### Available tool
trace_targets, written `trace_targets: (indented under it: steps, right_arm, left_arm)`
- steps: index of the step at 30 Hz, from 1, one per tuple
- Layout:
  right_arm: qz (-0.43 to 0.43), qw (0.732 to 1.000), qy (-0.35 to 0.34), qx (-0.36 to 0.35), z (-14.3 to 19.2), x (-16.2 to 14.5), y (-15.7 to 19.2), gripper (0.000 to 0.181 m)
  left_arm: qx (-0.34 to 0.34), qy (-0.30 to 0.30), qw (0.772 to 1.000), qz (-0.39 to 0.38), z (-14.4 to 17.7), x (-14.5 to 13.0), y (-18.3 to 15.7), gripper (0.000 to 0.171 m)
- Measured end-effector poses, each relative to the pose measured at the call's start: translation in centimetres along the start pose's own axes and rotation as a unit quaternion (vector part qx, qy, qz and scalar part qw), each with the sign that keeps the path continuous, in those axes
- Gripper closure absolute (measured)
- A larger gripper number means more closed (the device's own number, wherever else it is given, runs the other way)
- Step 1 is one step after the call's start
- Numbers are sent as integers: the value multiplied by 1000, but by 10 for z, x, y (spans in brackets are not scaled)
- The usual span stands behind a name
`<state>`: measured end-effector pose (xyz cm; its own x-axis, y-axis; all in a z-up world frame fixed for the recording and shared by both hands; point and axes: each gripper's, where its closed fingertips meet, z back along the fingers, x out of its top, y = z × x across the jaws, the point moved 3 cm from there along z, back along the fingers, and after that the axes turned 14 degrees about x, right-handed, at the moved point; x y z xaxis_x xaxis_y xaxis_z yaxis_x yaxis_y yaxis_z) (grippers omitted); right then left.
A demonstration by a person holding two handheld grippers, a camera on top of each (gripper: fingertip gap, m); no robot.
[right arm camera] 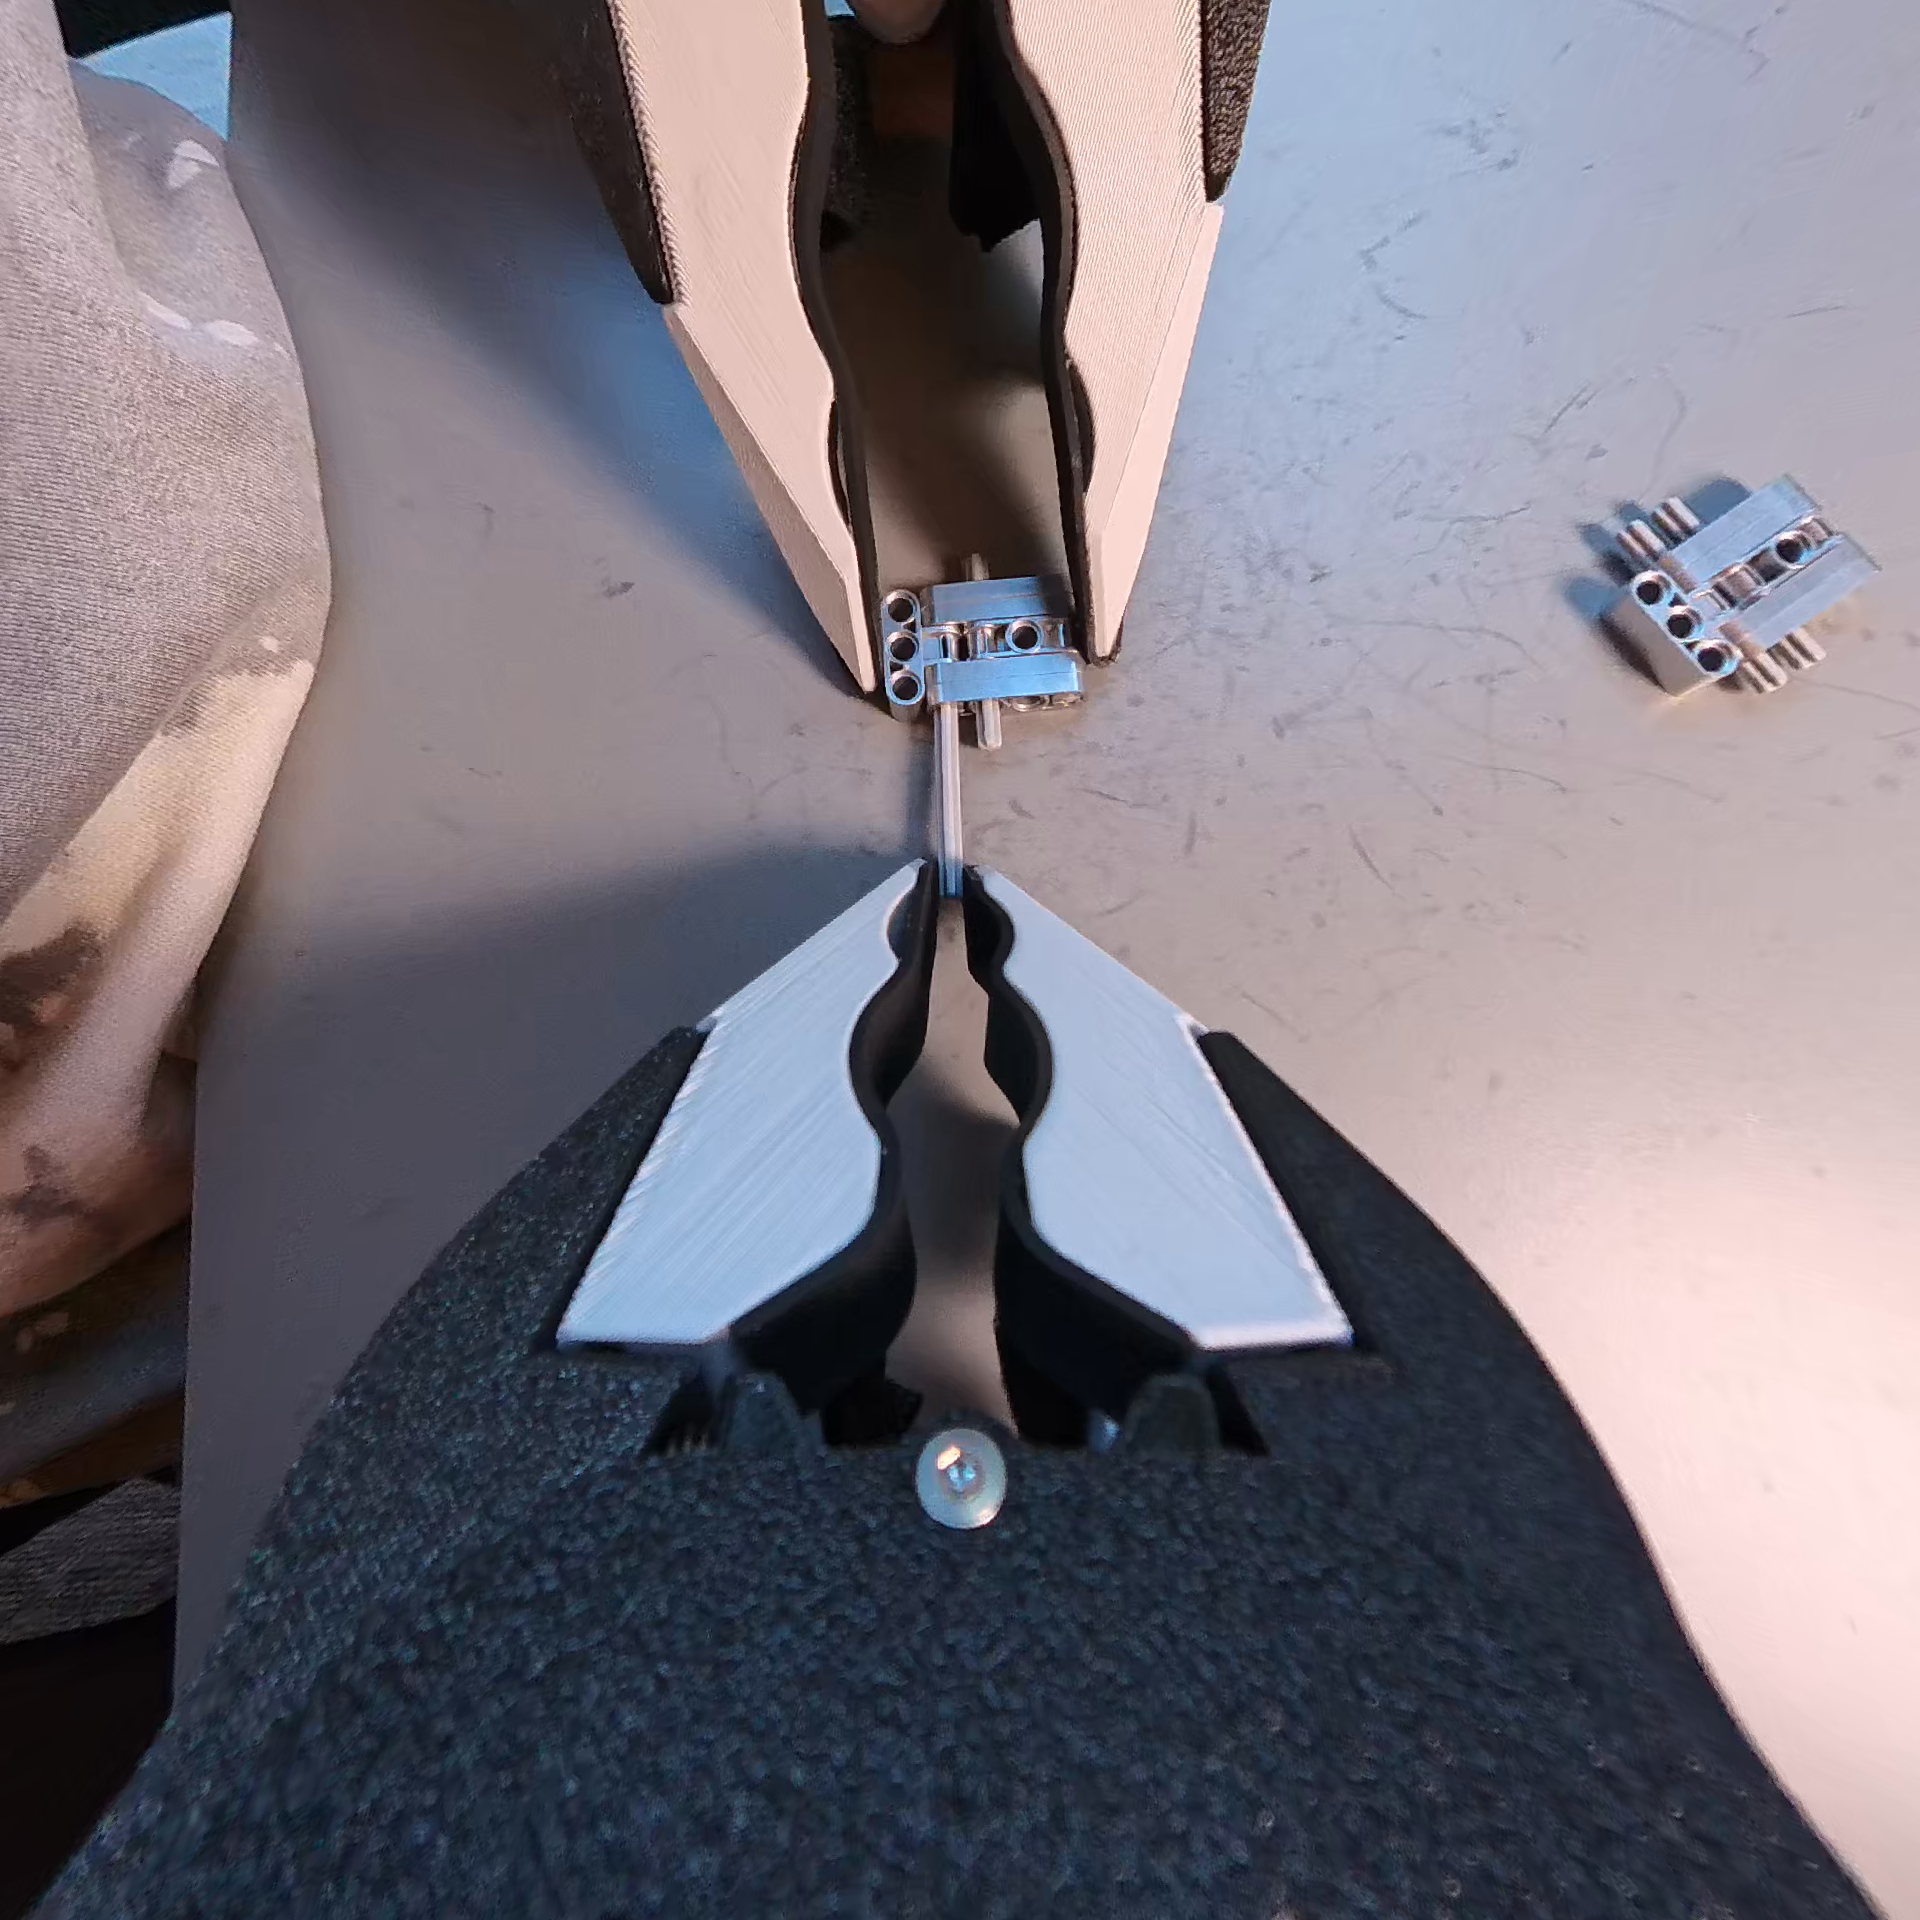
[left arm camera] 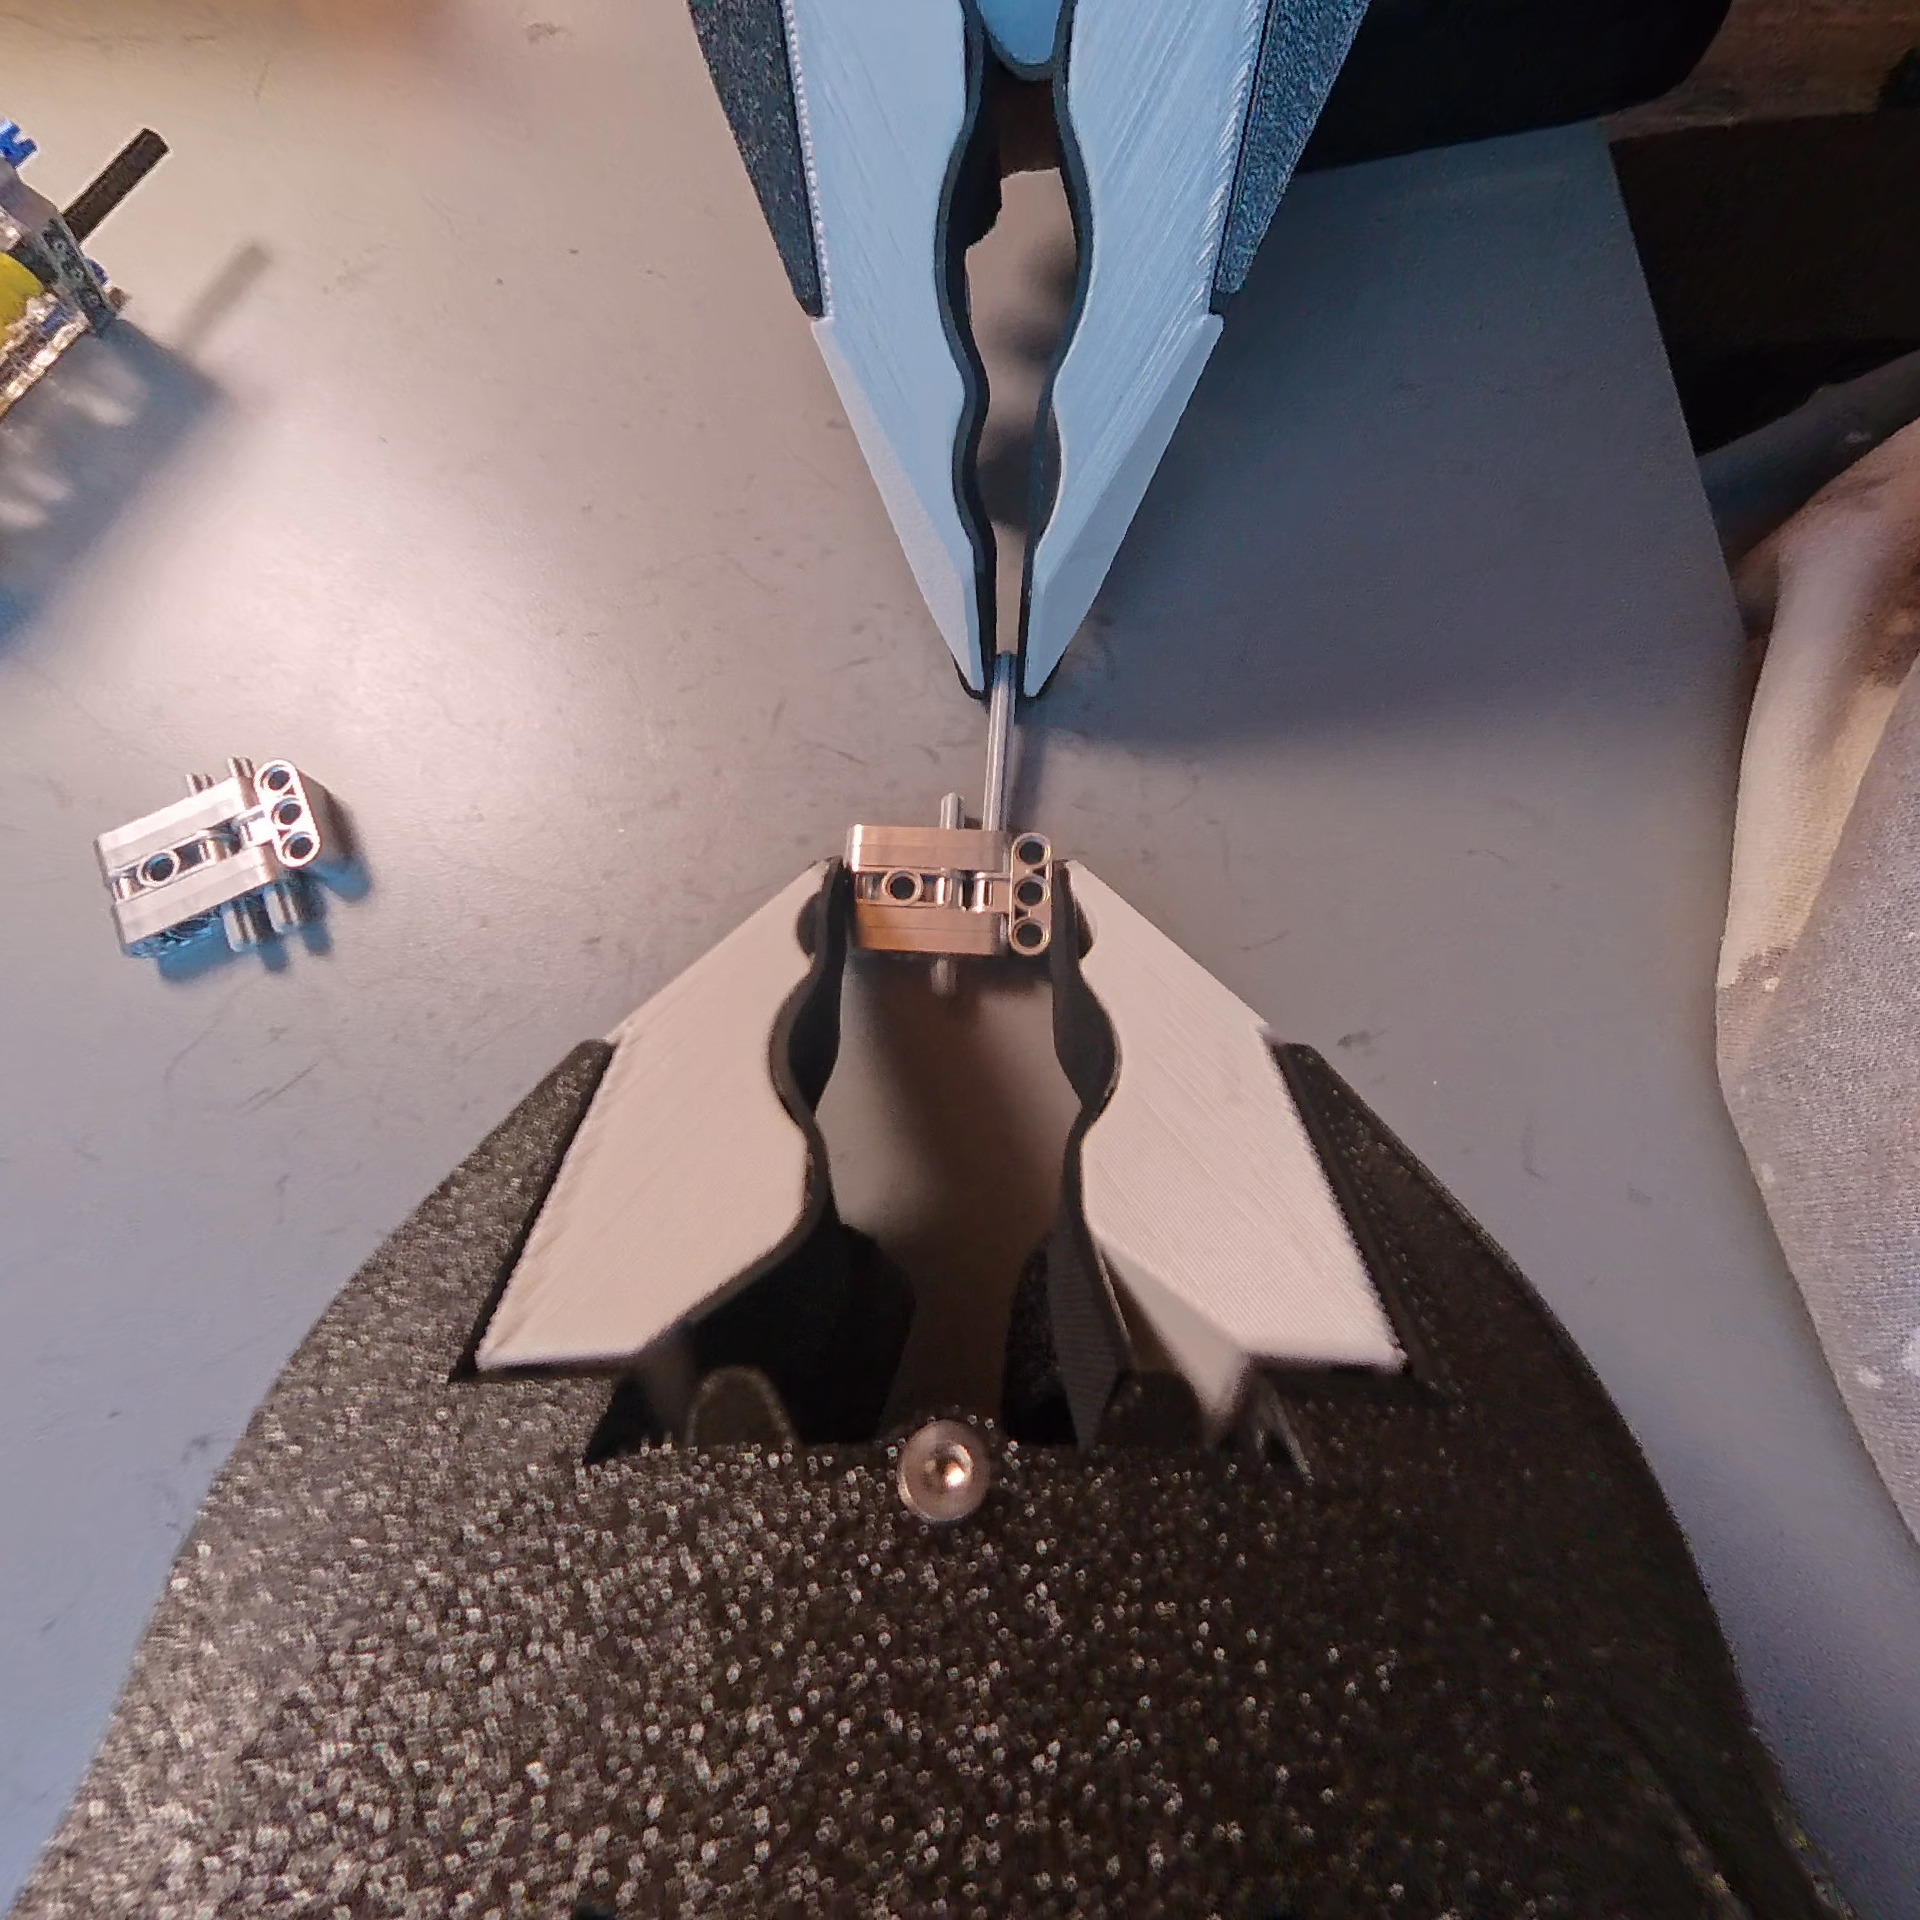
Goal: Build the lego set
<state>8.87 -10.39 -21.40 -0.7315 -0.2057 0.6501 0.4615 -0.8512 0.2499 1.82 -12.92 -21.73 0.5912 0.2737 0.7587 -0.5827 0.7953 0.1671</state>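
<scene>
Left gripper [left arm camera: 951, 883] jaws clamped on grey beam assembly [left arm camera: 951, 885] at frame centre. Right gripper [right arm camera: 951, 878] jaws pinched narrow on thin axle [right arm camera: 948, 800], tip meeting assembly, not fully seated. Second assembly [left arm camera: 223, 854] loose on tabletop [left arm camera: 520, 520], left.

Grey beam block [left arm camera: 951, 888], grey rod [right arm camera: 951, 805], grey scuffed table [right arm camera: 1455, 935], speckled black mounts

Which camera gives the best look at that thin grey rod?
The right wrist view: the thin grey rod runs bright and unobstructed from the right gripper into the small grey assembly. The left wrist view shows it darker and partly shadowed.
</scene>
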Motion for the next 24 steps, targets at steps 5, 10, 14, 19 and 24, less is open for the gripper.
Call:
trace_targets:
  steps: [5,10,14,19,24]
  right_arm:
    - [-10,1000,1,5,-1,1,0,180]
    - [-30,1000,1,8,-1,1,0,180]
    - [-37,999,-2,13,-1,1,0,180]
    - [-44,999,-7,28,-3,4,0,180]
    - [-46,998,-17,38,-7,8,-2,180]
  left_arm:
    - [10,-2,1000,-8,0,0,-1,135]
    - [19,-1,1000,-6,0,0,-1,135]
    - [24,0,1000,-2,0,0,-2,135]
    - [30,0,1000,-1,0,0,-2,135]
    - [31,0,1000,-1,0,0,-2,135]
